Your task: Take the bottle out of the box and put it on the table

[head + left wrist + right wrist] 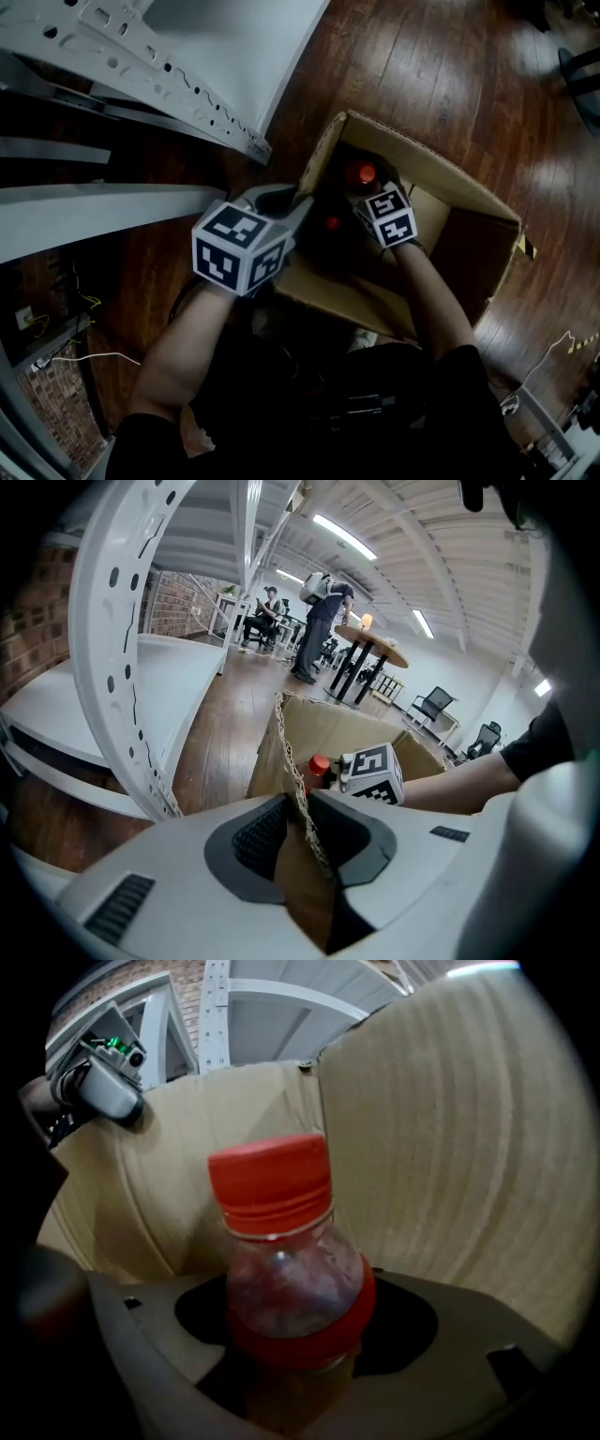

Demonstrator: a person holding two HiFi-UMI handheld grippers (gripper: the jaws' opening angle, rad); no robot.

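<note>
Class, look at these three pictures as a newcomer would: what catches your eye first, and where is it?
A red-capped bottle fills the right gripper view, standing between the right tongs inside a cardboard box. The left tongs pinch the box's edge. In the head view, the box sits on a dark wooden floor.

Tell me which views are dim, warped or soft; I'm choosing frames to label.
Head view: dim, the box interior in shadow, glare on the floor. Left gripper view: bright, fisheye bends the white frame. Right gripper view: dim, the close bottle slightly soft.
</note>
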